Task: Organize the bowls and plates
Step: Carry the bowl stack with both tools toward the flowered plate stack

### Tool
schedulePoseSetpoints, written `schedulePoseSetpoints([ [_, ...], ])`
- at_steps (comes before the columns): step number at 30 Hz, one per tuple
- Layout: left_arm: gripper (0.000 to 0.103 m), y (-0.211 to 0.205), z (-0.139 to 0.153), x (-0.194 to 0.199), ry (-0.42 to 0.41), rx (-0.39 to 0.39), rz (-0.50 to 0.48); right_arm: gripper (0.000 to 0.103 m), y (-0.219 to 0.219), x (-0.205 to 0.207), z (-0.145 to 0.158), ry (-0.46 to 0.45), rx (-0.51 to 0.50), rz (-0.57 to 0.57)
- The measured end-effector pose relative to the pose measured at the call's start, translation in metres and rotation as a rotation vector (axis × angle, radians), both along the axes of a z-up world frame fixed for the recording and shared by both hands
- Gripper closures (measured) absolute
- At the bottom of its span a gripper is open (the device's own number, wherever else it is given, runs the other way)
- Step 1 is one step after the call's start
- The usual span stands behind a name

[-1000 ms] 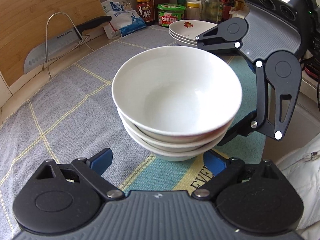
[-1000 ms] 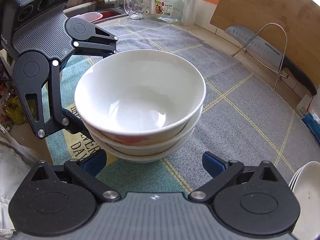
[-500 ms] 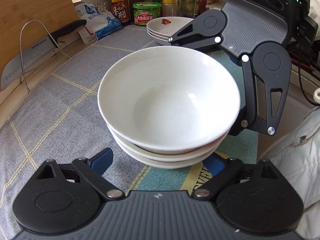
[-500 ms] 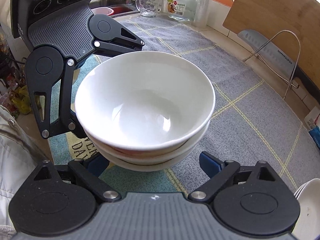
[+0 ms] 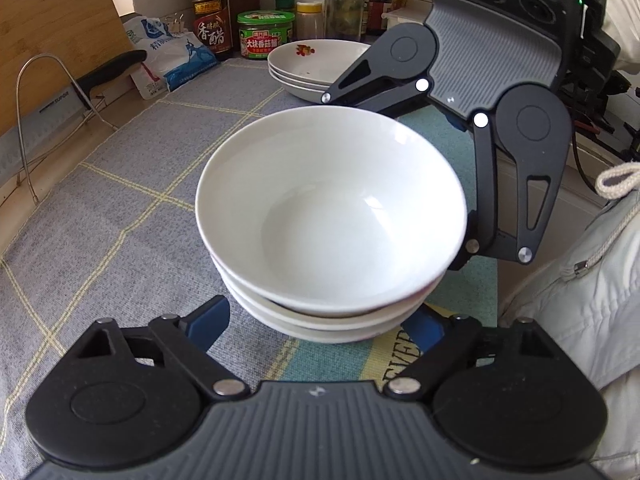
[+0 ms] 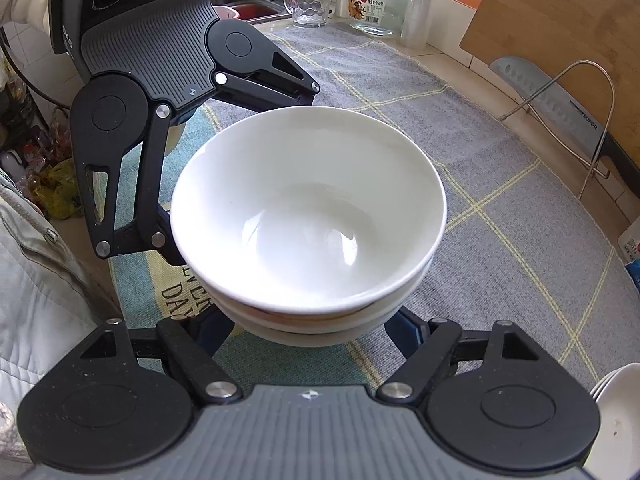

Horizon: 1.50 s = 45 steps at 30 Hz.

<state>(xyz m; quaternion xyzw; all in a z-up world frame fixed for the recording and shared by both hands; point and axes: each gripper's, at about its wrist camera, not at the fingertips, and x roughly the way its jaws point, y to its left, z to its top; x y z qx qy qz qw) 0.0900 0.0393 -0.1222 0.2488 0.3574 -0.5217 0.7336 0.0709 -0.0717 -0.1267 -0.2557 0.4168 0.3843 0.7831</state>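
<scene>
A stack of three white bowls [image 5: 332, 216] [image 6: 308, 216] stands on the checked mat [image 5: 120, 216]. My left gripper [image 5: 316, 324] straddles the foot of the stack from the near side, its jaws closing. A gap shows between its left blue fingertip [image 5: 208, 320] and the lowest bowl. My right gripper [image 6: 310, 332] straddles the stack from the opposite side, jaws closing, with its blue fingertips [image 6: 404, 332] close beside the lowest bowl. I see no clear pressing. A stack of white plates [image 5: 316, 60] [image 6: 616, 420] sits farther back on the mat.
A cleaver [image 5: 40, 120] rests in a wire rack against a wooden board [image 6: 560, 20]. Sauce bottles and jars [image 5: 264, 36] and a salt bag [image 5: 172, 56] line the wall. A glass mug [image 6: 308, 0] and a jar [image 6: 378, 4] stand by the sink. A person's pale jacket [image 5: 580, 300] is at the counter edge.
The right gripper's fingers have swung inward until they sit close beside the lowest bowl. The left gripper's fingers narrowed slightly and its view turned. The bowl stack stays on the mat.
</scene>
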Motion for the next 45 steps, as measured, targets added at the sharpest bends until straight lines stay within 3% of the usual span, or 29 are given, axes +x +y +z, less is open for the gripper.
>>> schedulePoseSetpoints([
  [22, 0.016, 0.0044, 0.0008, 0.0007, -0.007, -0.027, -0.062, 0.018, 0.0032, 0.0034, 0.007, 0.019, -0.008, 0.002],
  [45, 0.017, 0.0035, 0.0031, 0.0014, -0.001, -0.005, -0.026, 0.019, 0.002, 0.004, 0.0088, 0.028, 0.005, -0.006],
])
